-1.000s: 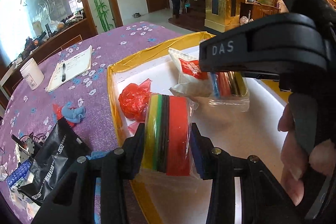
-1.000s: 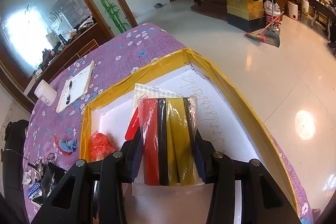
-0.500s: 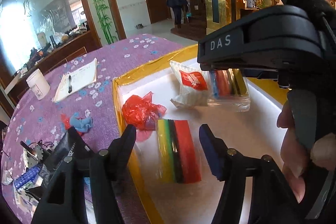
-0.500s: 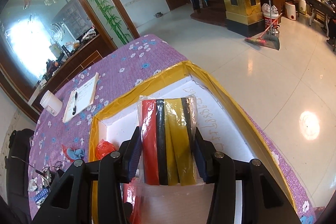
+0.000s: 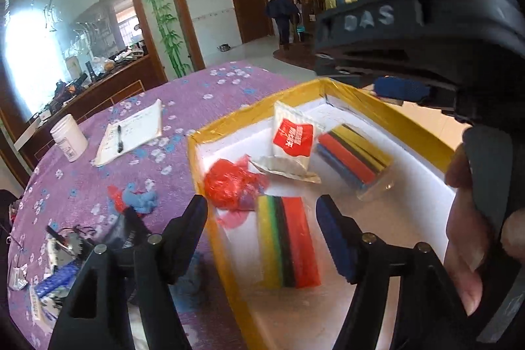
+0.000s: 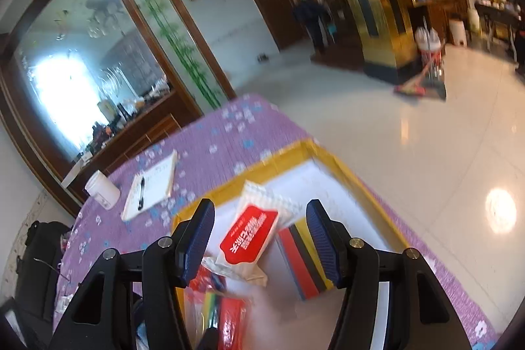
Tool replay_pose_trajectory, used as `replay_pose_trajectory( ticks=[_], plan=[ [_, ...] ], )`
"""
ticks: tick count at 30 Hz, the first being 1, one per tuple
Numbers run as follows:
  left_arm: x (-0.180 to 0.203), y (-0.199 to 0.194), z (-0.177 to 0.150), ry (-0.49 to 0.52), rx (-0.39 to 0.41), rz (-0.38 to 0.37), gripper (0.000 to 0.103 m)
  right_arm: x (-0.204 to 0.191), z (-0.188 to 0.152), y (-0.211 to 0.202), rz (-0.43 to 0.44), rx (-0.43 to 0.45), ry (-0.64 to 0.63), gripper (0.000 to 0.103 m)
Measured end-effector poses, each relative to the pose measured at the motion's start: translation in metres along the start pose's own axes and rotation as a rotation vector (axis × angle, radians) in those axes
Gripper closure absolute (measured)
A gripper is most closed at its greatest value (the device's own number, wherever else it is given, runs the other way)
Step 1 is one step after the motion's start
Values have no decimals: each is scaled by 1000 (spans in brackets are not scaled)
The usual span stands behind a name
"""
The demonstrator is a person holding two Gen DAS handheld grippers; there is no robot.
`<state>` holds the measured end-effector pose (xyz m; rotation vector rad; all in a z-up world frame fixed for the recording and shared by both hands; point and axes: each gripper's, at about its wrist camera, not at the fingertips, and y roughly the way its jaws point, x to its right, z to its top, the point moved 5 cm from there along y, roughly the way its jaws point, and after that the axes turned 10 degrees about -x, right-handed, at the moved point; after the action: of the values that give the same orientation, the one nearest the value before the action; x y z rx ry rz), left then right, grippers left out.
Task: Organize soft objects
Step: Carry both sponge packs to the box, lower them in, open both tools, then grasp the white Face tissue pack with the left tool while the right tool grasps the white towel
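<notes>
Striped sponge pack (image 5: 288, 246) flat on white floor of yellow-rimmed box (image 5: 254, 115), near the box's front-left rim, touched by nothing. Second striped pack (image 5: 352, 154) toward the box's far right side, lying diagonal; in right wrist view (image 6: 303, 258) seen just right of tissue packet. Tissue packet (image 5: 292, 141), white with red label, leaning between the two packs, edge over the second pack. Red plastic bag (image 5: 229, 186) crumpled against the box's left wall, just behind the first pack.

Left gripper (image 5: 262, 228) above the first pack, jaws spread wide, nothing held. Right gripper (image 6: 259, 238) over the box, jaws likewise released; tissue packet (image 6: 249, 238) visible between its fingers, contact not seen.

Left of the box on purple flowered tablecloth (image 5: 203, 87): notepad (image 5: 131, 133) with pen (image 5: 119, 138), white jar (image 5: 69, 141), blue-and-red cloth scrap (image 5: 137, 199), black bag (image 5: 128, 232) partly hidden.
</notes>
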<state>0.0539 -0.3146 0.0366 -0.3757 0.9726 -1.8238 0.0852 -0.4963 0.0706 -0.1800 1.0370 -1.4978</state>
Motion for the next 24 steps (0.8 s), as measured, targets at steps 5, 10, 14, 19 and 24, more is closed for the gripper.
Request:
replay_pose_trajectory(
  ticks=[5,10,14,19,24],
  plan=[
    [-24,-18,0,-42,4,32,35,-23,-2,-8,49,50,-88,41],
    [-53,-37,-12,-101,1,27,34,-40,-8,-10,120,61,-131,41],
    [-82,-51,-30,-145,-20,47,34,-56,-15,-13,202,68,-163,41],
    [-125,-67,-58,-240,-36,25,34,-99,-41,-12,284,33,-312,41],
    [-188,-89,-96,-382,-26,69,34,-144,-85,7,395,-132,-413,41]
  ],
)
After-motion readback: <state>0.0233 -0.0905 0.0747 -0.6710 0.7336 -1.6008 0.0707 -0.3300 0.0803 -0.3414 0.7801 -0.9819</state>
